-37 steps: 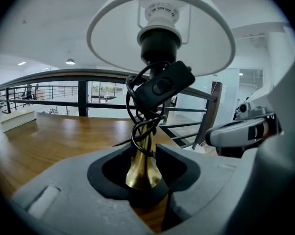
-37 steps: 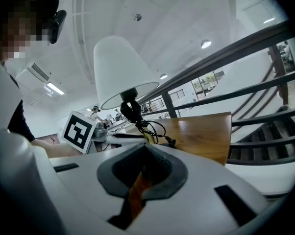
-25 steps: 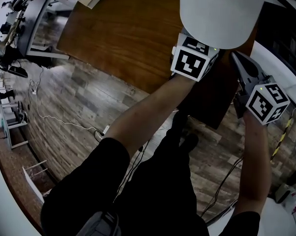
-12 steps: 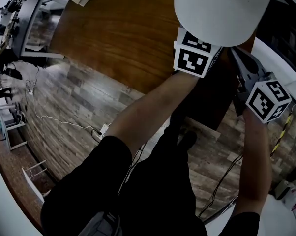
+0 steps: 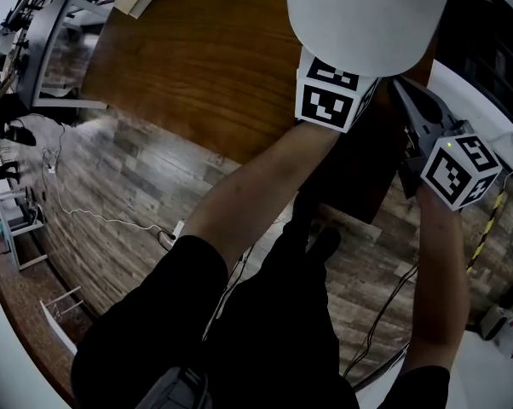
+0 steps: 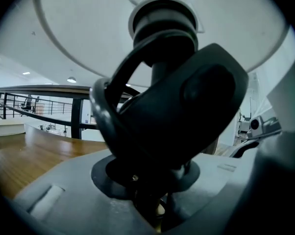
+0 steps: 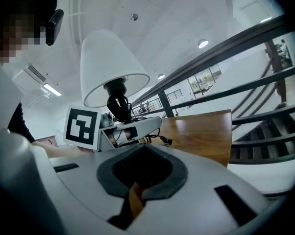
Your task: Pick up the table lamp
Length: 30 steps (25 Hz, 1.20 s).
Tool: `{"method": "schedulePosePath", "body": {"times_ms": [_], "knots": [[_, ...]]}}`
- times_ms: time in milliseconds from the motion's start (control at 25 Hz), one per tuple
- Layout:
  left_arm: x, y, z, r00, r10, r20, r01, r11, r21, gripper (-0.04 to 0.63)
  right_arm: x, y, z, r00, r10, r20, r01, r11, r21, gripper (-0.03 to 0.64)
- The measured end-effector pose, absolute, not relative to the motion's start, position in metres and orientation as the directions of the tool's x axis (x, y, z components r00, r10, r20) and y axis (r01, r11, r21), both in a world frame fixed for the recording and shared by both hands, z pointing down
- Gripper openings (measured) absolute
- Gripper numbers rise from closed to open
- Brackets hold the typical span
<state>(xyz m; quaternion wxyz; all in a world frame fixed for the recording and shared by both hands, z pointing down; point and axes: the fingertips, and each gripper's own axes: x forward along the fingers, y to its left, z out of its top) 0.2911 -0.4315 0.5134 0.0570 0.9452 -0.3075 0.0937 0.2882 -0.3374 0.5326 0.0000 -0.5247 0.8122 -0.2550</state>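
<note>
1. The lamp stands over the near right corner of the desk. In the head view its white shade hides the base, so I cannot tell whether the base is clear of the wood.
2. The left gripper reaches in under the shade. Its dark jaws have just been closing and are clenched round the lamp's neck, right below the socket.
3. The right gripper hangs just beside the lamp, past the desk's edge. Its jaws look drawn together and carry nothing.
4. Step in hand: I judge the grasp made and the lift itself at hand.
5. Next move: I would raise the left gripper straight up, holding the clench firm and the neck upright. The wide shade above the grip and the base below it could swing the lamp if I tilt it. The right gripper stays free to steady the lamp if it tips.
</note>
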Motion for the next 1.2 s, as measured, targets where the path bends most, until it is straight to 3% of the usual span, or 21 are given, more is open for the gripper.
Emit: {"method": "schedulePosePath", "body": {"times_ms": [120, 320, 1200], "knots": [[0.292, -0.43, 0.511, 0.797, -0.57, 0.197, -0.582, -0.814, -0.002, 0.09, 0.29, -0.336, 0.534, -0.445, -0.855, 0.266, -0.852, 0.313, -0.42, 0.014], [0.291, -0.426, 0.505, 0.803, -0.571, 0.172, -0.572, -0.819, -0.046, 0.054, 0.289, -0.33, 0.536, -0.438, -0.86, 0.262, -0.85, 0.3, -0.433, 0.014], [0.283, -0.431, 0.483, 0.794, -0.584, 0.167, -0.574, -0.812, -0.107, 0.023, 0.296, -0.334, 0.52, -0.43, -0.87, 0.241, -0.85, 0.3, -0.433, 0.012]]}}
